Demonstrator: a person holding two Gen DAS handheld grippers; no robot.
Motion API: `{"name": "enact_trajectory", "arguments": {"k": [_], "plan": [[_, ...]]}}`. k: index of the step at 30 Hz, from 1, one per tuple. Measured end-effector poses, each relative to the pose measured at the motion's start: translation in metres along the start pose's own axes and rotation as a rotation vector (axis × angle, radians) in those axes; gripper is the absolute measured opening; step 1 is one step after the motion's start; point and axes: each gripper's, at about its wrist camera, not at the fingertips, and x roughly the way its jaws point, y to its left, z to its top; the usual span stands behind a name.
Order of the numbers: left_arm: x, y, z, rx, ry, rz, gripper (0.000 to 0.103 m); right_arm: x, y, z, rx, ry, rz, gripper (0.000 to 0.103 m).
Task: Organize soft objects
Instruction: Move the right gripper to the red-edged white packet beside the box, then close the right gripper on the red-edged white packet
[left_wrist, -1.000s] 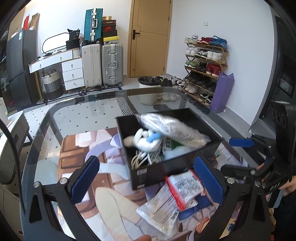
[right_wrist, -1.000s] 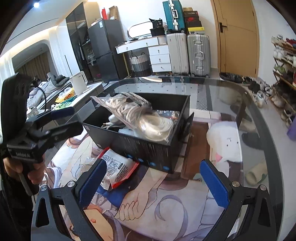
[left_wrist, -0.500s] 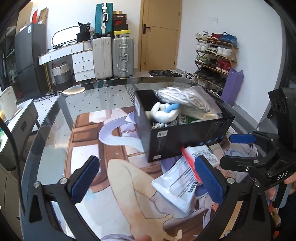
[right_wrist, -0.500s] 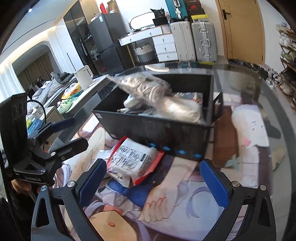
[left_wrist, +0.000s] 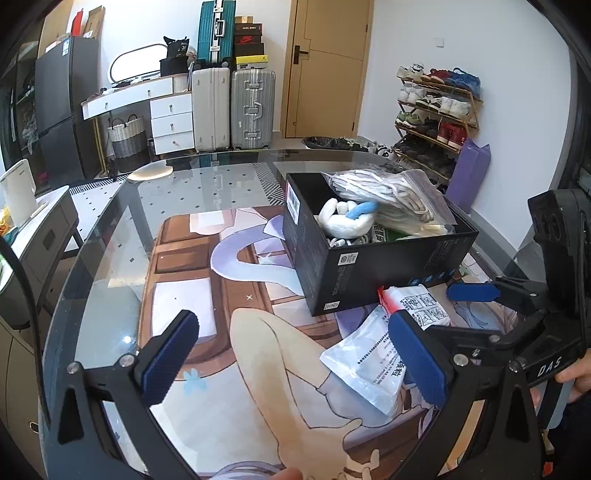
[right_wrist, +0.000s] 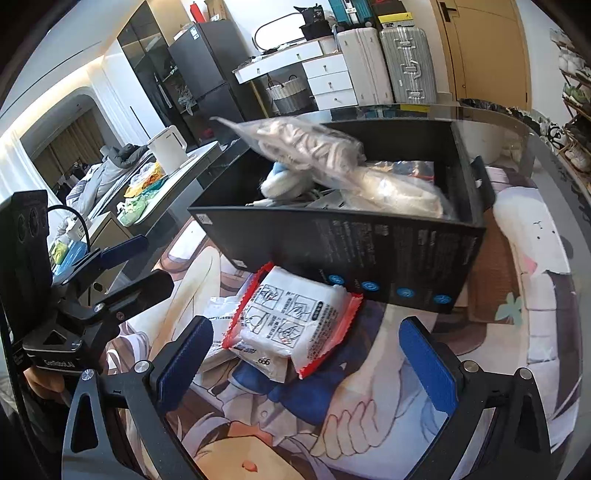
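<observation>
A black box (left_wrist: 391, 266) (right_wrist: 354, 240) stands on the glass table and holds a clear bag of white cords (left_wrist: 391, 195) (right_wrist: 314, 144), a white and blue plush (left_wrist: 347, 219) and other soft items. A red-edged white packet (right_wrist: 291, 317) (left_wrist: 417, 304) lies on a larger white pouch (left_wrist: 369, 365) in front of the box. My right gripper (right_wrist: 306, 365) is open, just short of the packet. My left gripper (left_wrist: 295, 358) is open and empty, to the left of the pouch.
The table (left_wrist: 110, 236) carries a printed anime mat (left_wrist: 207, 317). Suitcases (left_wrist: 232, 107), white drawers and a door stand beyond it, a shoe rack (left_wrist: 436, 110) to the right. A side counter with a white kettle (right_wrist: 168, 147) is at the left.
Both grippers have drawn back and swung; the box now sits farther right in the left view. The right gripper has come closer to the red-edged packet. Both stay open.
</observation>
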Motion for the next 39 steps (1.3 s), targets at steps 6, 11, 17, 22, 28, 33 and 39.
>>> {"name": "enact_trajectory", "arguments": {"k": [6, 11, 17, 22, 28, 33, 39], "plan": [[0.002, -0.001, -0.001, 0.006, 0.01, -0.001, 0.103, 0.007, -0.002, -0.001, -0.001, 0.001, -0.049, 0.102], [0.003, -0.002, -0.002, 0.012, 0.015, -0.001, 0.103, 0.006, -0.011, -0.001, 0.017, -0.002, -0.071, 0.102], [0.005, -0.003, -0.003, 0.016, 0.021, -0.001, 0.103, 0.005, -0.013, 0.0, 0.026, 0.002, -0.058, 0.102], [0.003, -0.001, -0.002, 0.012, 0.016, 0.0, 0.103, 0.008, -0.005, 0.0, -0.013, 0.006, -0.07, 0.102], [0.004, 0.001, -0.002, 0.006, 0.02, 0.001, 0.103, 0.009, -0.003, -0.002, -0.03, 0.008, -0.084, 0.096], [0.005, 0.0, -0.003, 0.011, 0.025, 0.0, 0.103, 0.006, -0.004, -0.004, -0.047, 0.009, -0.082, 0.085], [0.006, -0.001, -0.004, 0.015, 0.029, -0.002, 0.103, -0.001, -0.005, -0.007, -0.069, 0.007, -0.072, 0.067]]}}
